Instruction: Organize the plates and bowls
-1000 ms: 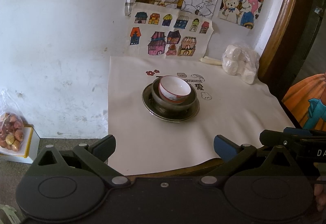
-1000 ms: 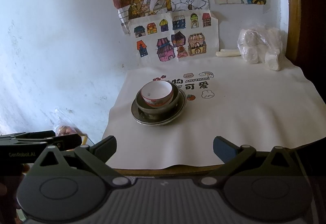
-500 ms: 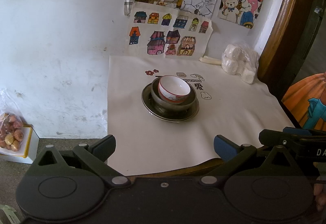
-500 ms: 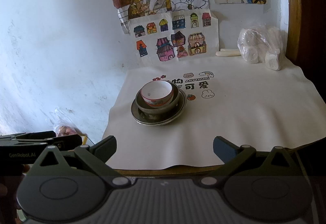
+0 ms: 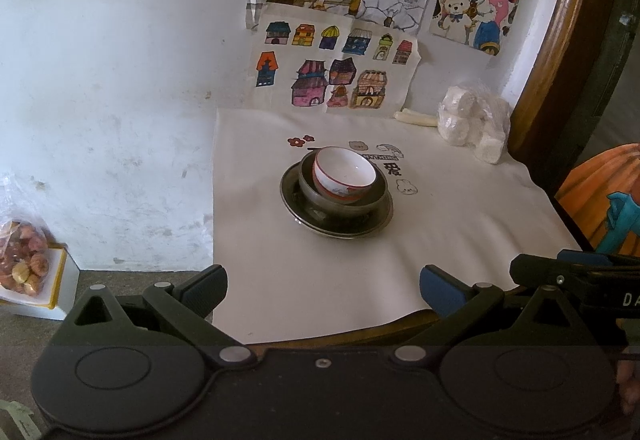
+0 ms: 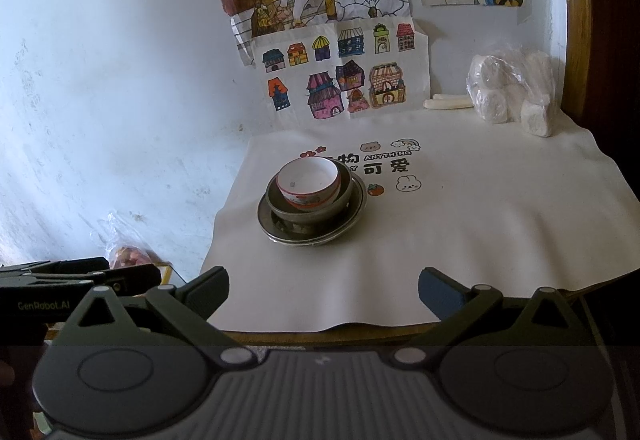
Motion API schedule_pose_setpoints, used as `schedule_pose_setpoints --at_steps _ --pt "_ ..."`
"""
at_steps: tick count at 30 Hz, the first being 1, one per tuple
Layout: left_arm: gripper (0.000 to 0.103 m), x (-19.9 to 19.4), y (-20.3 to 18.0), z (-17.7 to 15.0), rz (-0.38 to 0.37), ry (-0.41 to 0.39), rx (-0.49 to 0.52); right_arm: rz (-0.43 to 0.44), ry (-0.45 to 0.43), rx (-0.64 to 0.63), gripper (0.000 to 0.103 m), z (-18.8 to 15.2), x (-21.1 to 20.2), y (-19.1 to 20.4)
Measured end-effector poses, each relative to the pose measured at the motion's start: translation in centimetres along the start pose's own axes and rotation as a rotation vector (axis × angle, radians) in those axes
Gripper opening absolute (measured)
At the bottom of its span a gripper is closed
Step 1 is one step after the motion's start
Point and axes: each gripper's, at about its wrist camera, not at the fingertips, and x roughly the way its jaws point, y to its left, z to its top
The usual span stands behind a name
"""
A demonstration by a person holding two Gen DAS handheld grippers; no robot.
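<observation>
Sitting tilted in the grey bowl (image 6: 310, 206) on the plate (image 6: 312, 228) mid-table, the white bowl (image 6: 309, 182) could tip if bumped. Left gripper (image 5: 323, 286) and right gripper (image 6: 323, 286) hang back, wide, holding nothing.

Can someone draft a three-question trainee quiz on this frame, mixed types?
1. True or false: the small white ceramic bowl with red trim sits inside the dark metal bowl.
2. What is under both bowls? A) a round dark metal plate B) a wooden tray
3. Fill in: the left gripper and the right gripper are both ____.

Key: 1 true; 2 A, the round dark metal plate; 3 open, holding nothing.
</observation>
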Motion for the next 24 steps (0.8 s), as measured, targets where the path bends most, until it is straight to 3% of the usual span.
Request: schedule_pose_setpoints --at_steps 5,24 --pt "0.102 -0.2 -0.6 0.0 0.037 -0.020 0.009 -0.002 -0.001 0.002 0.103 0.0 0.2 -0.1" --pt "0.099 -0.4 -0.6 0.3 0.000 -0.033 0.022 -0.003 0.009 0.005 0.103 0.2 0.7 -0.2"
